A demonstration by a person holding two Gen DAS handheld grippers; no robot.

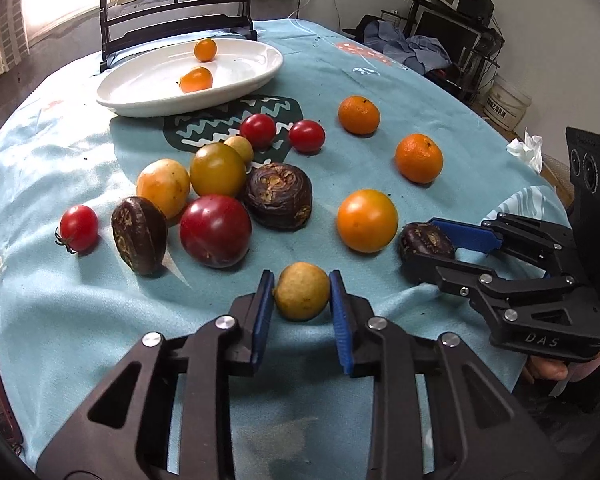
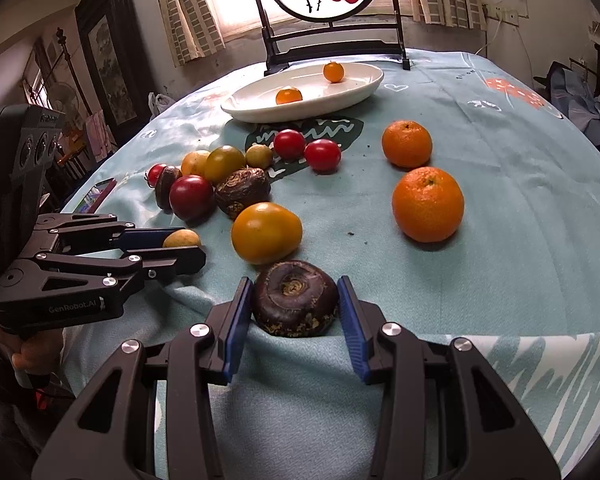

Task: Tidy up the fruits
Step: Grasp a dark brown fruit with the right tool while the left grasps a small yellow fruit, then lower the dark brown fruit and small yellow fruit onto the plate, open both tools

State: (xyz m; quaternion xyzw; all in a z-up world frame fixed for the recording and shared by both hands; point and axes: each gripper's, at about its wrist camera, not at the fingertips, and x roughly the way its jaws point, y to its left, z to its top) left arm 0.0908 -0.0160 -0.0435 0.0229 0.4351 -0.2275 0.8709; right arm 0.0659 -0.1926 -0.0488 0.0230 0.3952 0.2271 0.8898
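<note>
My left gripper (image 1: 302,294) has its blue pads on both sides of a small yellow-brown fruit (image 1: 302,291) resting on the teal cloth; it looks shut on it. It also shows in the right wrist view (image 2: 182,246). My right gripper (image 2: 296,300) straddles a dark brown water chestnut (image 2: 295,298) on the cloth, pads at or just off its sides. It also shows in the left wrist view (image 1: 426,246). A white oval plate (image 1: 236,80) at the back holds two small orange fruits (image 1: 196,79). Tomatoes, mandarins and more chestnuts lie loose between.
An orange tomato (image 1: 367,220) sits just beyond both grippers. Two mandarins (image 1: 419,158) lie to the right. A dark red tomato (image 1: 215,230) and chestnuts (image 1: 279,196) cluster at left. A dark wooden stand (image 1: 172,12) rises behind the plate. A phone (image 2: 100,194) lies at the left edge.
</note>
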